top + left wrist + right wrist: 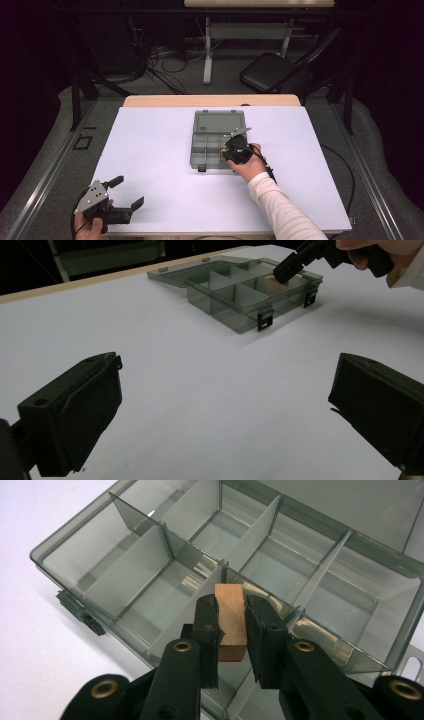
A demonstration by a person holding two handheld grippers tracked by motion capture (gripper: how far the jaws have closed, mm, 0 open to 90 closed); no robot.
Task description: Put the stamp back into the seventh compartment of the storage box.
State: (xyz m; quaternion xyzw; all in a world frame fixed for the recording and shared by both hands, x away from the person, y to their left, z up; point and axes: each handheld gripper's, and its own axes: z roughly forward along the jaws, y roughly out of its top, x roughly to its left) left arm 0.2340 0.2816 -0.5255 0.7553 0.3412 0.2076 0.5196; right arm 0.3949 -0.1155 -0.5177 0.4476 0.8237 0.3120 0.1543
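Right gripper view: right gripper (231, 622) clamping rectangular wood block (231, 615) over smoky-plastic organizer (90, 555); left gripper (225, 405) agape.

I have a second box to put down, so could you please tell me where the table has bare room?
The table is bare left of the organizer box, between it and the left gripper. It is also bare right of the box, out to the right edge. It is crowded at the box's near right corner, where the right gripper holds a wooden block over it.
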